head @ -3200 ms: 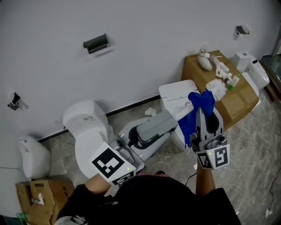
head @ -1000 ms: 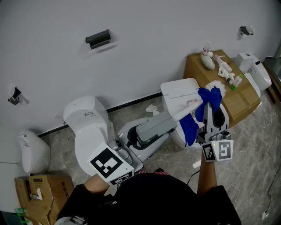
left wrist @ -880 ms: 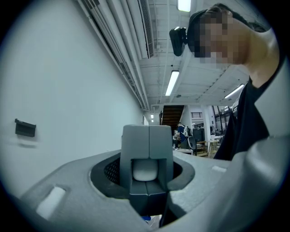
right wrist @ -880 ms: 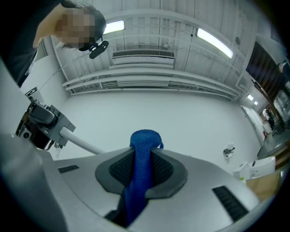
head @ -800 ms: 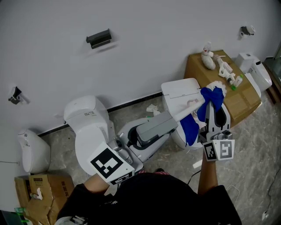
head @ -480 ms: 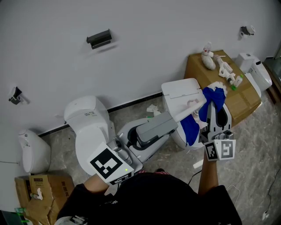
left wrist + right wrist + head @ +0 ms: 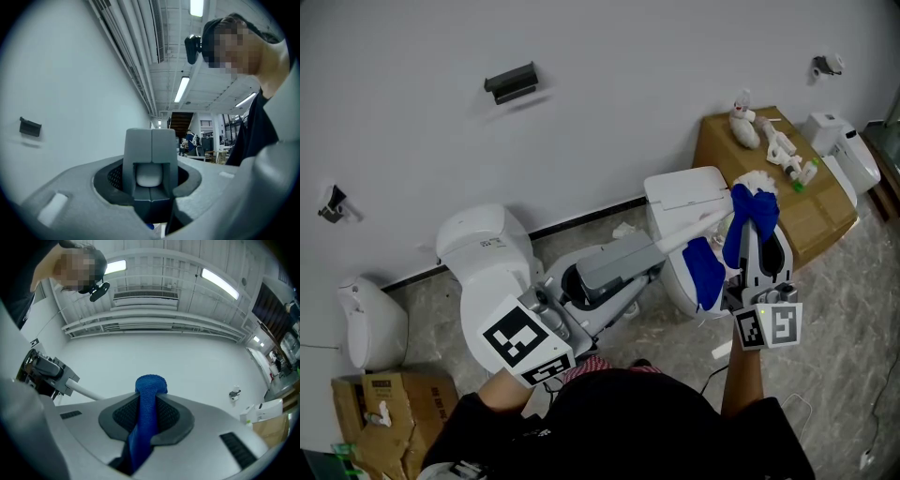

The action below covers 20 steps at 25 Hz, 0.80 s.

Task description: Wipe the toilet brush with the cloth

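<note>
Head view: left gripper (image 7: 649, 249) clamped on handle of white toilet brush (image 7: 698, 228); bristle head at far end, near cardboard box (image 7: 825, 216). Right gripper (image 7: 755, 234) pinching blue cloth (image 7: 748, 216), draped over brush shaft just beside bristle head.
Left gripper view: pads closed round rounded white handle end (image 7: 148, 175).
Right gripper view: cloth (image 7: 149, 404) squeezed between jaws; brush handle (image 7: 84, 391) at left.

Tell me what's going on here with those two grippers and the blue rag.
A person is working with a gripper in each hand. The left gripper holds the toilet brush by its handle, roughly level, with the white bristle head out near a cardboard box. The right gripper has its fingers closed on a blue cloth, bunched against the brush just behind the head. Wiping appears to be under way.
</note>
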Motion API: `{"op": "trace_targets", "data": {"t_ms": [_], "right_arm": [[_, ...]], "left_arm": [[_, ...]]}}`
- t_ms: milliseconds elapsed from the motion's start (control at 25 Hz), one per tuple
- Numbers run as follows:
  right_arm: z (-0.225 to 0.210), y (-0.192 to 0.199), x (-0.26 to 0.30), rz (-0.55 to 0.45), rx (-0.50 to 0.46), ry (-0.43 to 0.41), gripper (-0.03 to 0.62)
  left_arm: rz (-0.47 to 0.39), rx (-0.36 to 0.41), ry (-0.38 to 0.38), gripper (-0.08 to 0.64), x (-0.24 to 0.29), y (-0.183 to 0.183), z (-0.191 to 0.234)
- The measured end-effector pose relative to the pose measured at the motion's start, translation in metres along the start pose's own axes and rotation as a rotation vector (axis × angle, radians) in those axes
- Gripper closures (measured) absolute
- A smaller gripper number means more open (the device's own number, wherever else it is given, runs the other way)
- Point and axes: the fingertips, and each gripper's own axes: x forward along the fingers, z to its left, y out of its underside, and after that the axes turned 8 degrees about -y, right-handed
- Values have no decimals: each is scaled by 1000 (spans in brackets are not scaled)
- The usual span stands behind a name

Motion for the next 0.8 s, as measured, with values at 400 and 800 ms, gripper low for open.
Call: {"op": "trace_targets", "data": {"t_ms": [400, 800], "right_arm": [[24, -7, -4, -35, 60, -38, 528], [66, 8, -3, 9, 77, -165, 528]], "left_arm": [[-11, 21, -69, 393, -7, -4, 22], [-32, 7, -81, 393, -9, -8, 22]]}}
